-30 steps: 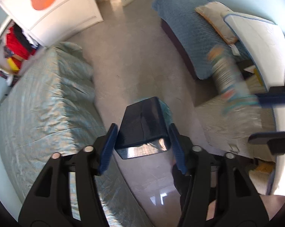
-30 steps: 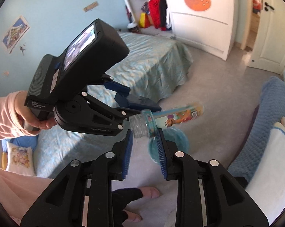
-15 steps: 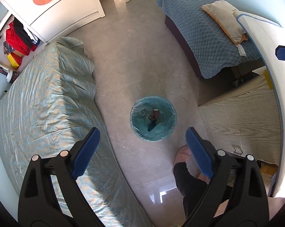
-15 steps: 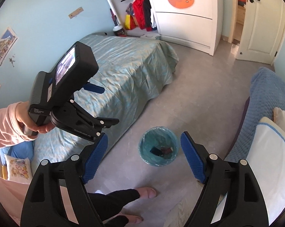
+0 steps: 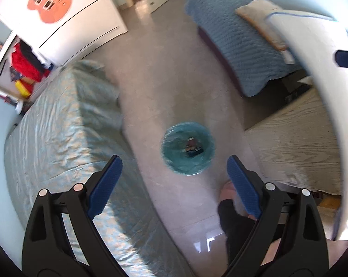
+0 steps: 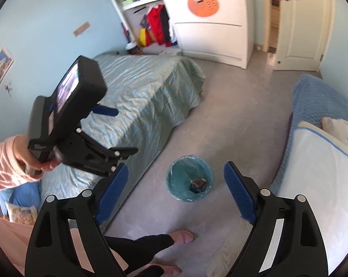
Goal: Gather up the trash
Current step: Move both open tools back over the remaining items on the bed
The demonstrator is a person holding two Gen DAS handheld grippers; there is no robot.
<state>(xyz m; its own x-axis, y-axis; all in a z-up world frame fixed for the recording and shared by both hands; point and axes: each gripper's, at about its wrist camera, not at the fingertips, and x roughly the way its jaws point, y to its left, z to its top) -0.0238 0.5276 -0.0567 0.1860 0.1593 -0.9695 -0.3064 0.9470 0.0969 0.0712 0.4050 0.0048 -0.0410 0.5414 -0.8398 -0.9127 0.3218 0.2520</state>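
Observation:
A round bin (image 5: 168, 147) with a teal liner stands on the grey floor between two beds. Dark bits of trash (image 5: 193, 149) lie at its bottom. My left gripper (image 5: 172, 160) hangs high over the bin, open, with nothing between its blue pads. The right wrist view shows the same bin (image 6: 176, 181) and the trash (image 6: 198, 184) inside it. My right gripper (image 6: 176, 167) is above it with its jaws opening and nothing between them. In that view a hand in a pink sleeve holds the left gripper (image 6: 118, 130) over the teal bed.
A teal-covered bed (image 5: 65, 138) lies left of the bin, with a blue-covered bed (image 5: 234, 41), a white mattress (image 6: 317, 173) and a wooden panel (image 5: 296, 145) to the right. A person's dark-trousered leg and pink slipper (image 6: 181, 236) stand near the bin. A white wardrobe (image 6: 211, 23) and a door are at the far end.
The left gripper let go of a dark blue object and the right let go of a plastic bottle. Both jaws spread wide and both views have pulled back from the bin.

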